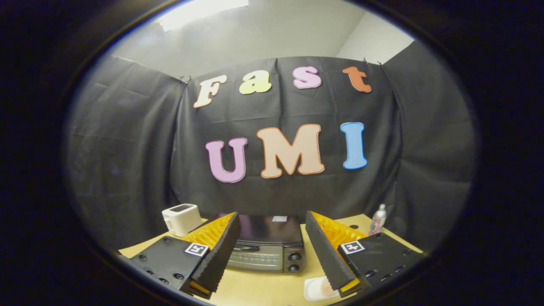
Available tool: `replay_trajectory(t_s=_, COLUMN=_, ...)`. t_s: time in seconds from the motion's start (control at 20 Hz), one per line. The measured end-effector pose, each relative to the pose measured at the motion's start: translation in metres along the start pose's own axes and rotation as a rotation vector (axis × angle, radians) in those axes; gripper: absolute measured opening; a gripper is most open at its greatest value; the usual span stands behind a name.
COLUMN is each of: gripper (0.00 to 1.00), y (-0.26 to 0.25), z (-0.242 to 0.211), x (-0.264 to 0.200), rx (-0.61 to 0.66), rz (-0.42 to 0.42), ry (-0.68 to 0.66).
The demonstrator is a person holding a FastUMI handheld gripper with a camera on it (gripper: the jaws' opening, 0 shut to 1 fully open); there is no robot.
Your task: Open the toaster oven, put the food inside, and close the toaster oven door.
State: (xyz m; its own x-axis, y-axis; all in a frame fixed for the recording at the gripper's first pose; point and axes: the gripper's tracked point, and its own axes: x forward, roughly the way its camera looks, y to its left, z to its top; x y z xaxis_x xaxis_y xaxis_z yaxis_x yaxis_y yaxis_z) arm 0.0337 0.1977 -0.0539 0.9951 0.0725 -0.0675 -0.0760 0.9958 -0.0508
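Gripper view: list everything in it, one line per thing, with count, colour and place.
Toaster oven: one, dark with a silver front, door closed, on the table ahead between the fingers.
Toaster: one, white, beside the oven, beyond one finger.
Bottle: one, pale with a red label, at the table's far edge by the wall.
Food: one pale piece, on the table just before the oven.
Table: one, light wood.
Gripper: one, fingers open, holding nothing.
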Motion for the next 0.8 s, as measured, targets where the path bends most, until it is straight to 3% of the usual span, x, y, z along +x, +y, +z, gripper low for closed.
replay_trajectory(t_s=0.45, gripper=0.96, y=0.088, z=-0.079, x=0.066, rx=0.031, rz=0.094, ry=0.079)
replay_trajectory(t_s=0.8, gripper=0.96, y=0.091, z=-0.123, x=0.117, rx=0.011, rz=0.042, ry=0.091)
